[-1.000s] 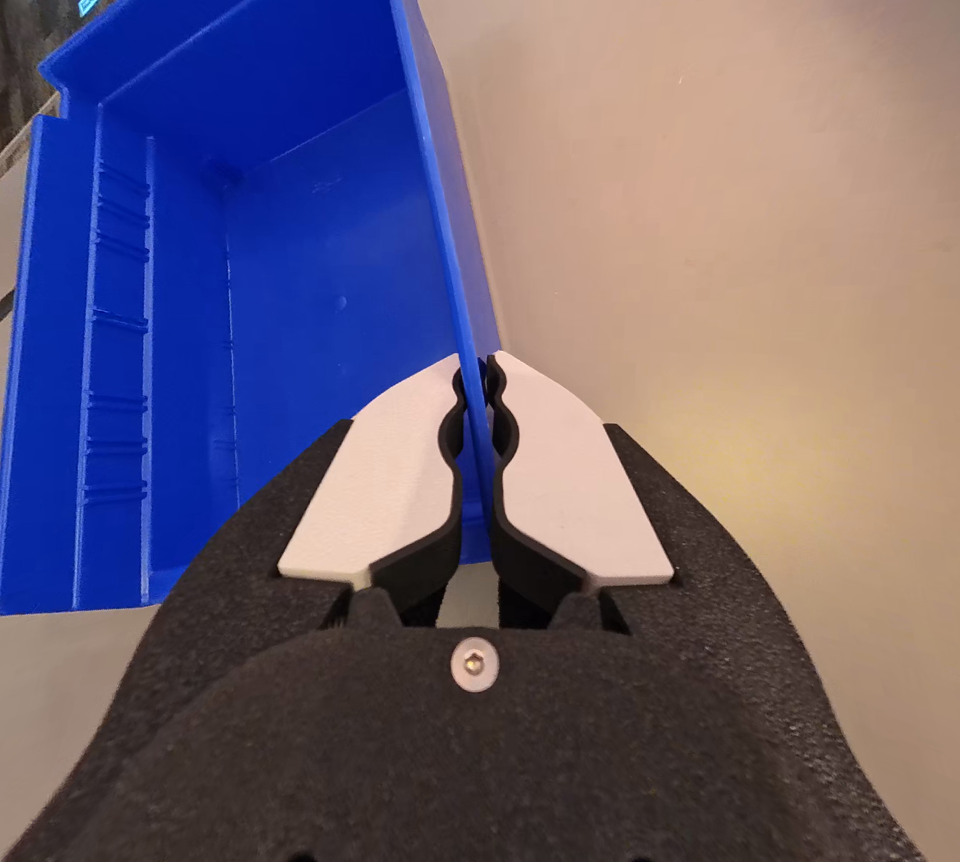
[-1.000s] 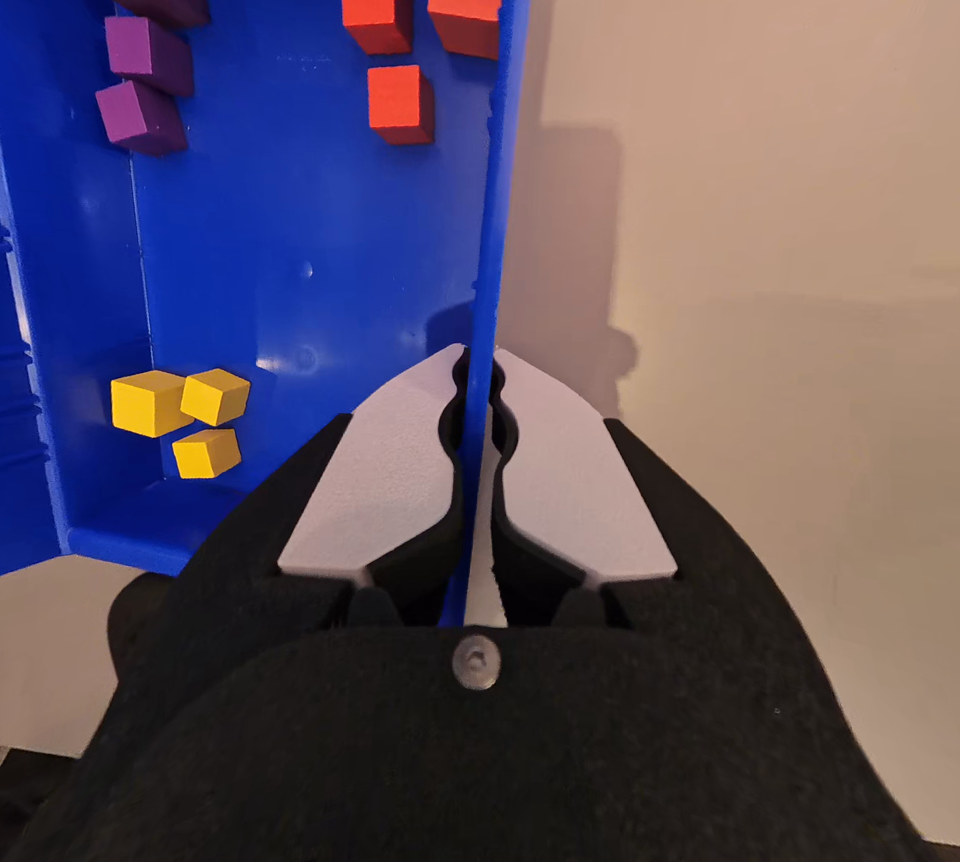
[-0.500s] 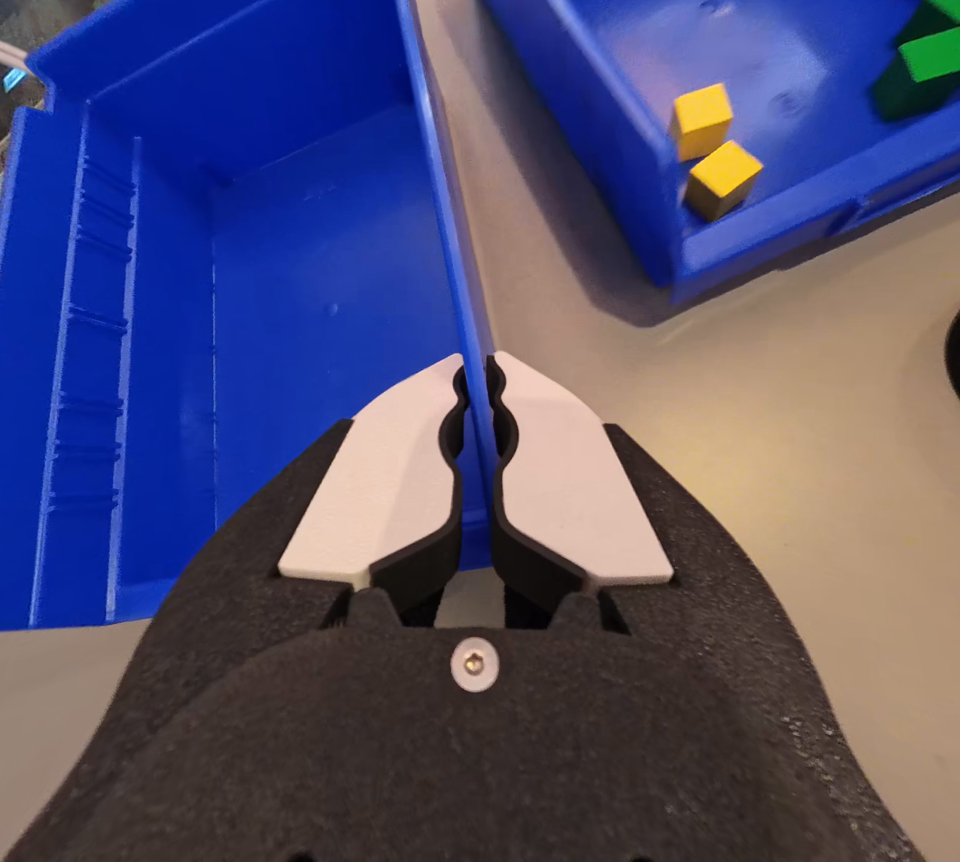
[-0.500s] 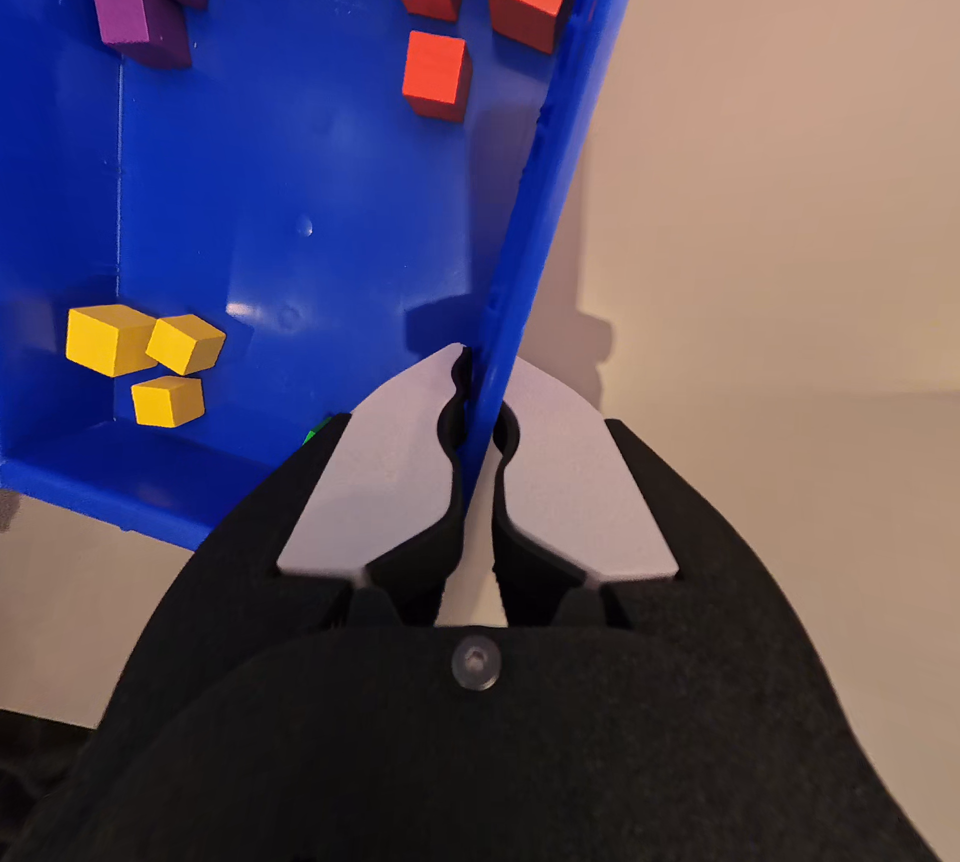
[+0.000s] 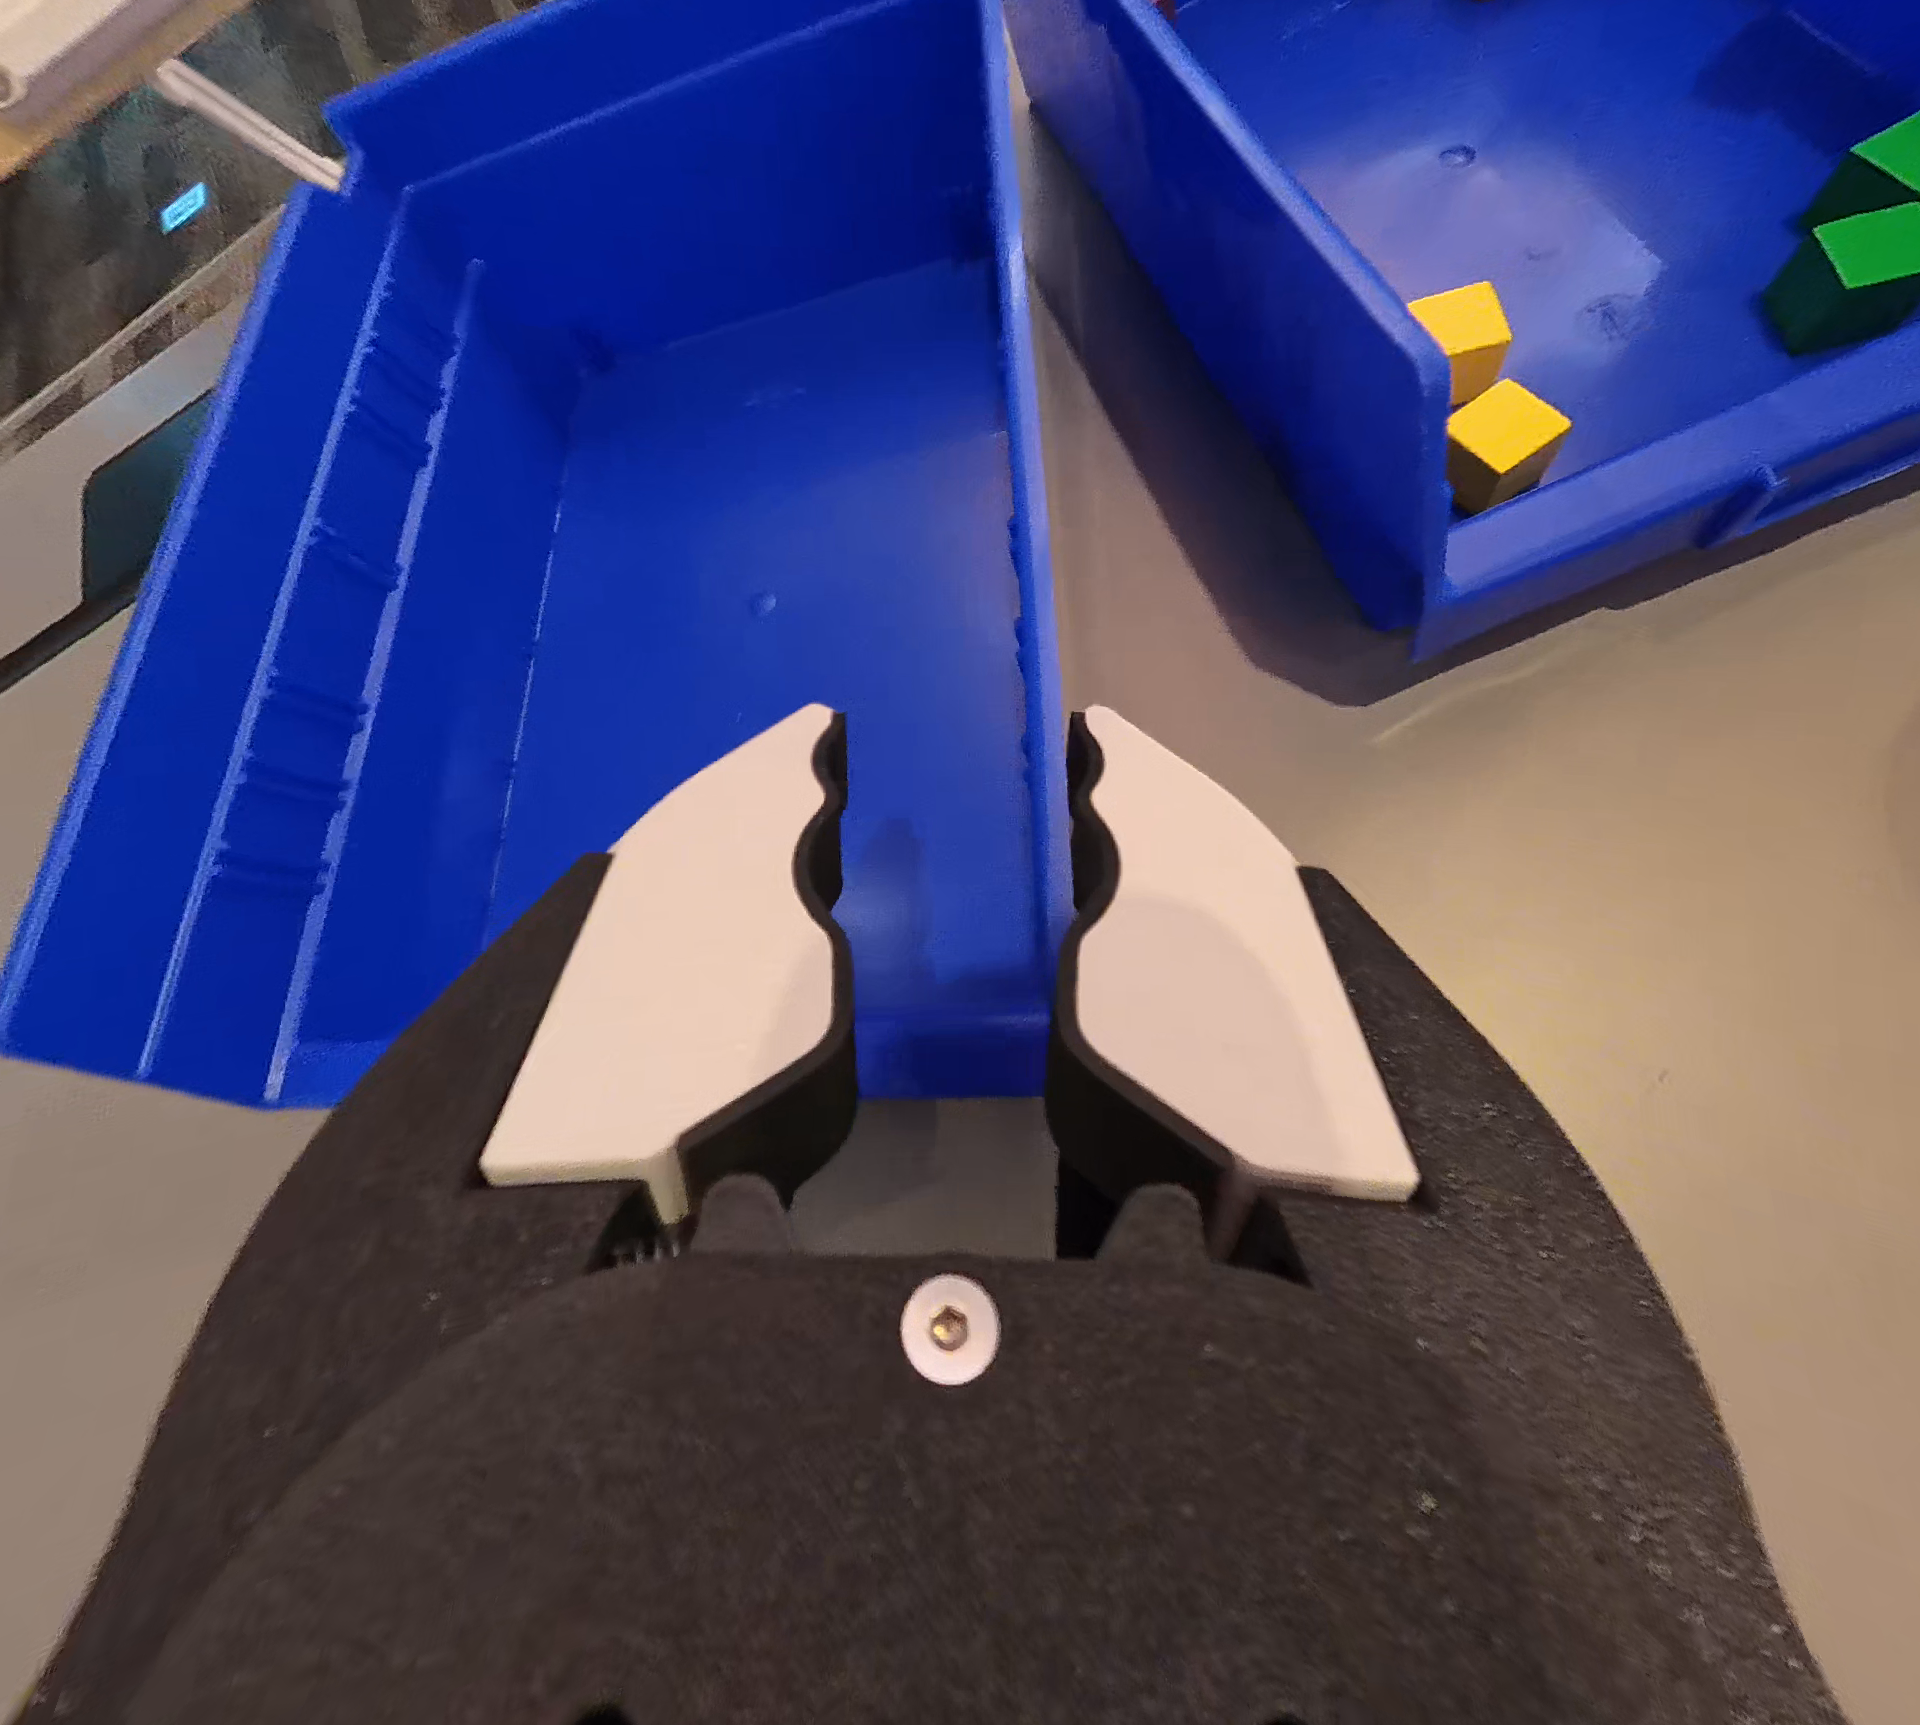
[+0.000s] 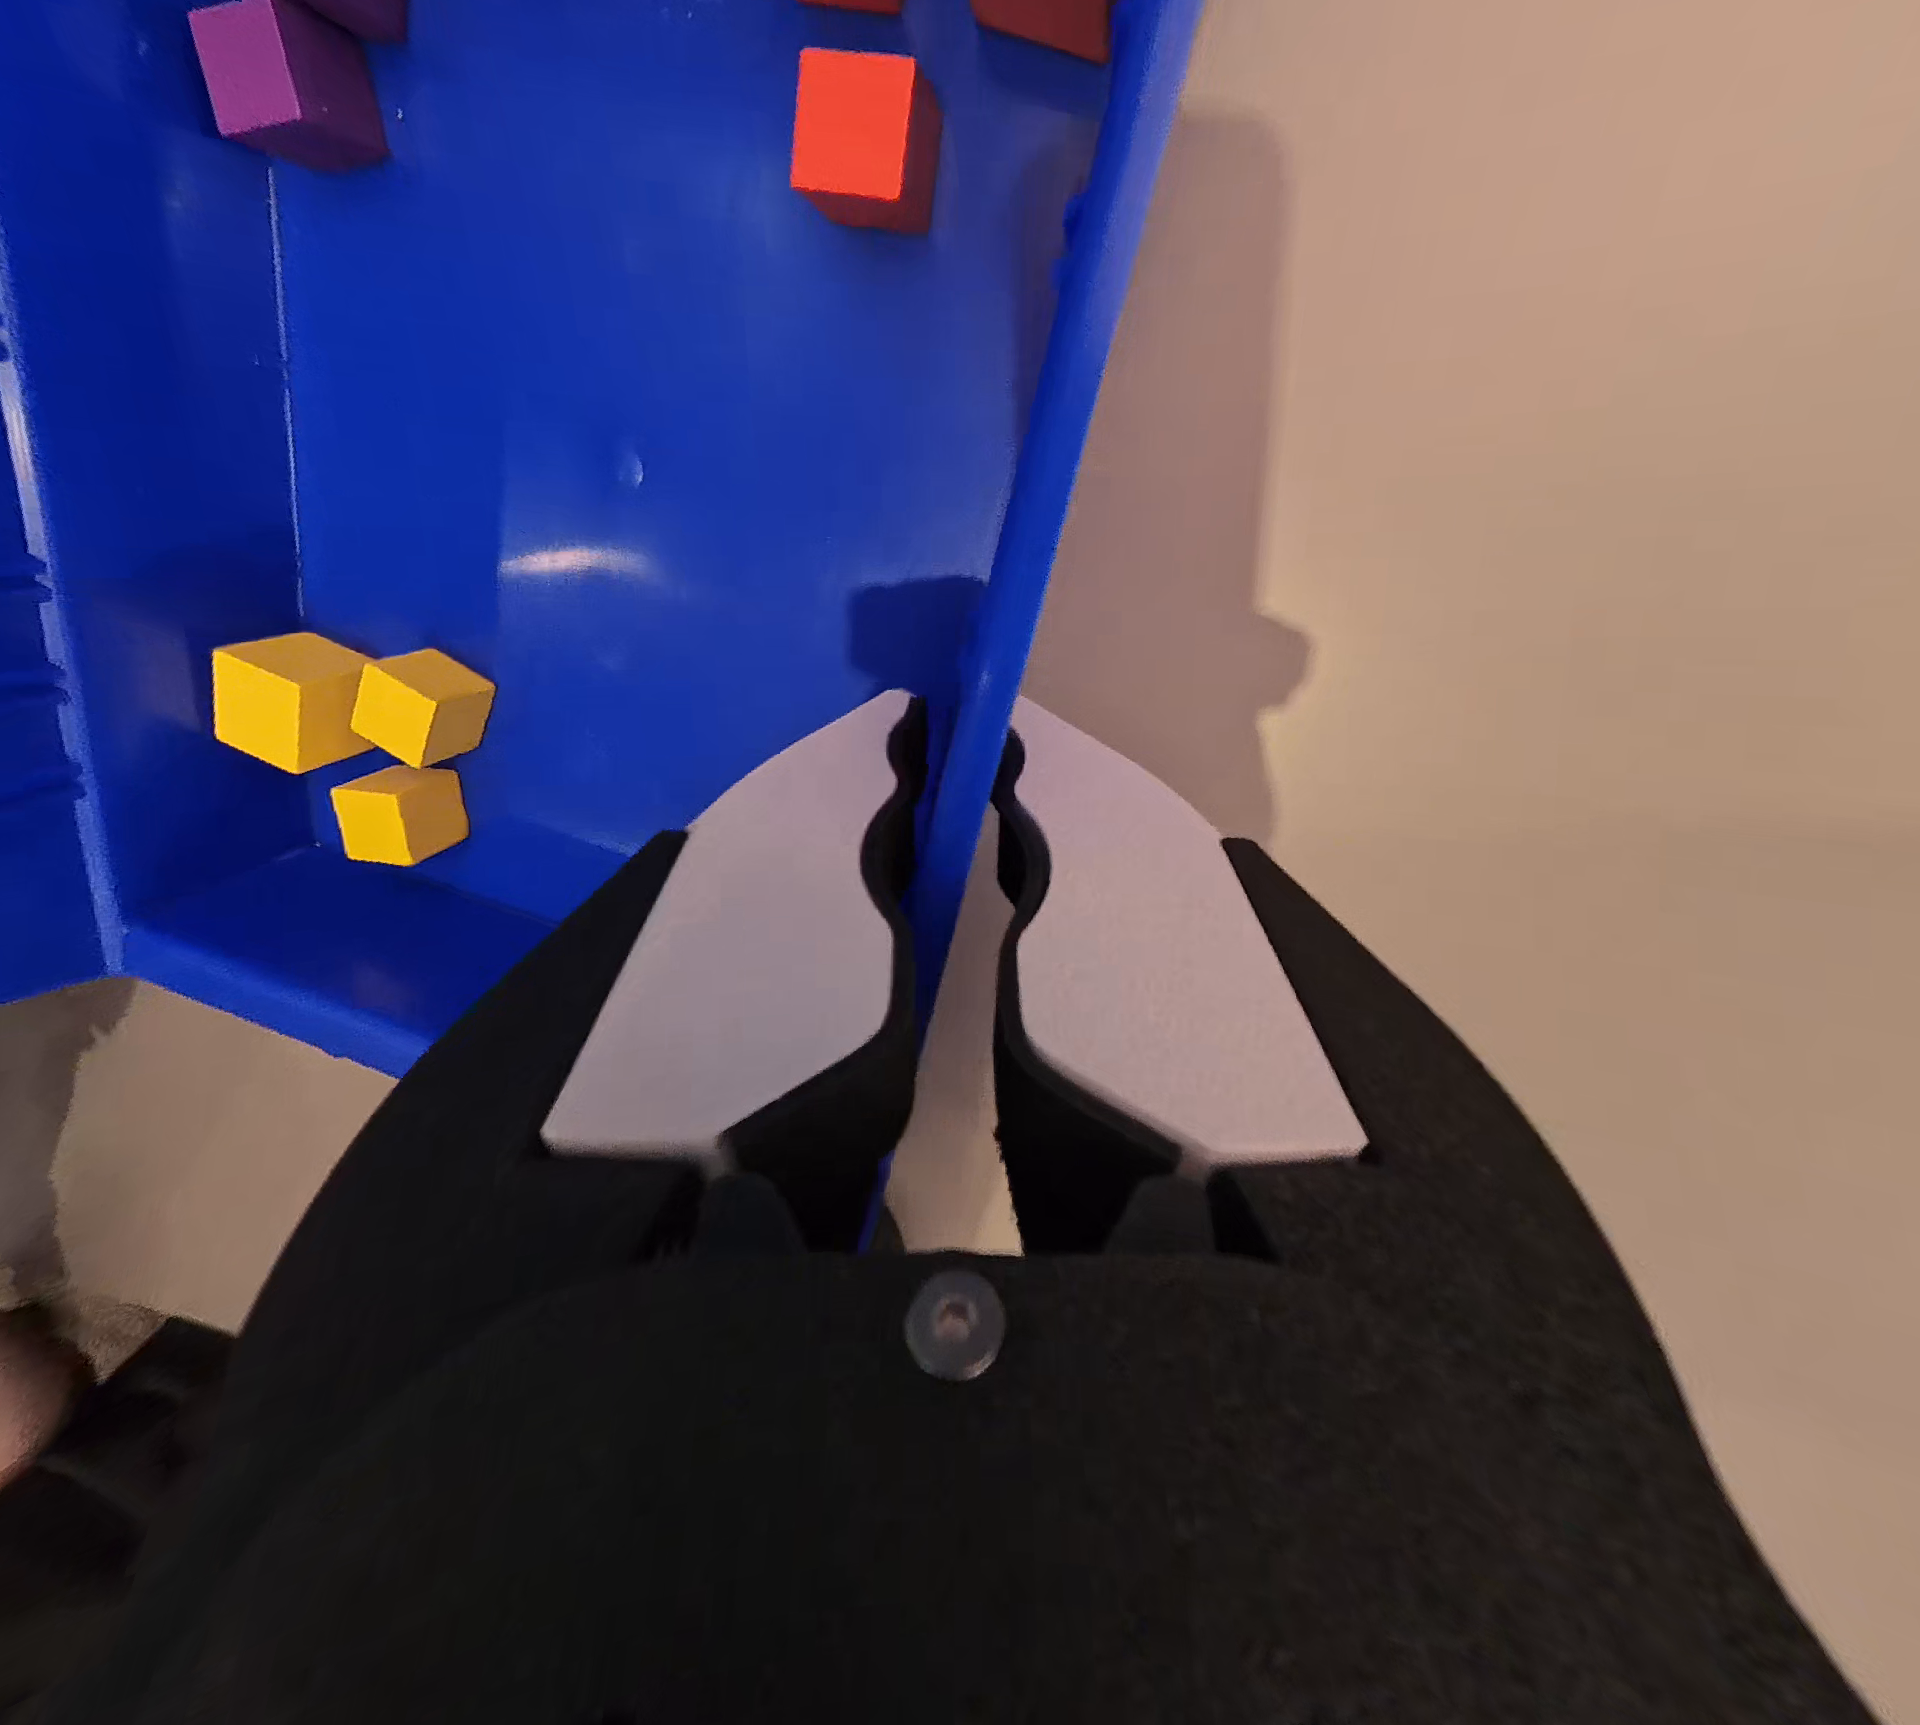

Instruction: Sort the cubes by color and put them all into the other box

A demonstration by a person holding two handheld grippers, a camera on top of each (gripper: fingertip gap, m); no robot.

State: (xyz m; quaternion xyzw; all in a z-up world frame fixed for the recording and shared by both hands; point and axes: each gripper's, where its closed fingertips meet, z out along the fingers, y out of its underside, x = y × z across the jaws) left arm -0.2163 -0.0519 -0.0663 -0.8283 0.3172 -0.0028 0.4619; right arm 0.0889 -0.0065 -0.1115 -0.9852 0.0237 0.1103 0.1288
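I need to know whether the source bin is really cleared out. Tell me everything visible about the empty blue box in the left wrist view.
The empty blue box is a glossy, moulded-plastic rectangular bin with an open top, ribbed slots along its left inner wall and a lower front lip. No cube shows inside it. It rests on the pale table, close beside the box holding the cubes. The left gripper is open, its fingers straddling the right wall; whether they touch it is unclear.

Both blue moulded-plastic boxes [image 5: 665, 470] [image 6: 644, 387] are finished smooth and semi-glossy; highlights are reflected on the floor of the filled one. The painted cubes, yellow [image 6: 281, 699], red [image 6: 857, 122], purple [image 6: 270, 70] and green [image 5: 1870, 247], are shown matt. The gripper [image 5: 956, 844] bodies are covered in rough black foam, with smooth matt white finger plates. The beige surface [image 5: 1558, 844] is matt.
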